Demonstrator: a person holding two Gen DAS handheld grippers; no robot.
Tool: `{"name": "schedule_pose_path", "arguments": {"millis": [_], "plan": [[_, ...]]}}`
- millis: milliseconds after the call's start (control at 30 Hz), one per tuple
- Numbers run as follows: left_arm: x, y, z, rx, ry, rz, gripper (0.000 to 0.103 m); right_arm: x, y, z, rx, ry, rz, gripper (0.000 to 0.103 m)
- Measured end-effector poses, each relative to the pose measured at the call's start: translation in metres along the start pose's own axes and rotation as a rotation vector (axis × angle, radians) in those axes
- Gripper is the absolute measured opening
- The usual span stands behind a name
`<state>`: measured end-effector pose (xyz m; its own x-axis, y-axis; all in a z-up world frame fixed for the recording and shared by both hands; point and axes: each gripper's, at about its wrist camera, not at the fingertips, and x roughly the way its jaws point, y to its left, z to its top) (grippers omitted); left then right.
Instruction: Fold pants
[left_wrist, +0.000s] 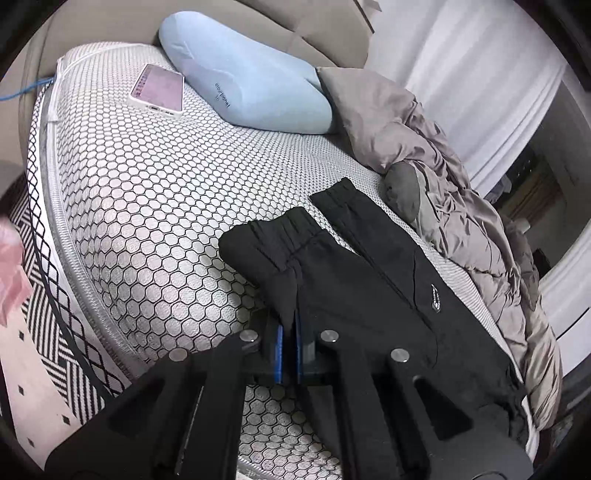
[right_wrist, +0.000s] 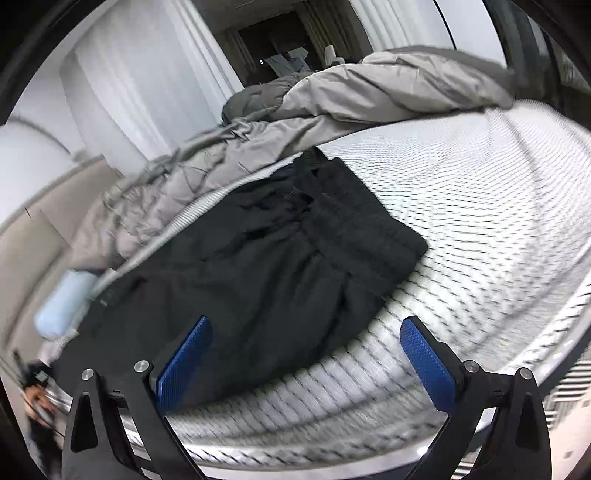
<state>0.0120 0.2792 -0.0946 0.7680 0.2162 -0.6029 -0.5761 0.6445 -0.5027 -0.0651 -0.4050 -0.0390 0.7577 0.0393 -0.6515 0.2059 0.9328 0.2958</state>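
Observation:
Black pants (left_wrist: 354, 266) lie partly folded on the honeycomb-patterned mattress (left_wrist: 147, 206), the elastic waistband toward the pillow. My left gripper (left_wrist: 289, 332) is shut on an edge of the pants fabric, its blue pads pressed together with cloth between them. In the right wrist view the pants (right_wrist: 266, 258) lie in front of my right gripper (right_wrist: 306, 354), which is open and empty, held above the near edge of the cloth. That view is motion-blurred.
A light blue pillow (left_wrist: 243, 81) and a phone (left_wrist: 159, 90) lie at the head of the mattress. A crumpled grey duvet (left_wrist: 454, 206) runs along the far side of the pants and also shows in the right wrist view (right_wrist: 332, 99). A patterned rug (left_wrist: 48, 369) is beside the bed.

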Motion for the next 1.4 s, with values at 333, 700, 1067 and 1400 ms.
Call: {"name": "schedule_pose_path", "arguments": {"millis": [333,700,1067,1400], "plan": [[-0.03,0.006,-0.006,0.004,0.007,-0.055,0.002,0.036,-0.047,0.035,0.302,-0.026,0.007,0.014],[-0.042,0.004,-0.005,0.009,0.058,-0.055,0.002,0.006,-0.052,0.029,0.232,-0.065,-0.047,0.013],[0.019,-0.101,0.099,0.061,0.038,-0.082,0.002,0.023,-0.001,0.125,0.143,-0.139,-0.026,0.013],[0.209,-0.187,0.167,0.111,0.224,0.088,0.034,0.19,0.047,0.256,0.139,-0.116,-0.14,0.049]]}}
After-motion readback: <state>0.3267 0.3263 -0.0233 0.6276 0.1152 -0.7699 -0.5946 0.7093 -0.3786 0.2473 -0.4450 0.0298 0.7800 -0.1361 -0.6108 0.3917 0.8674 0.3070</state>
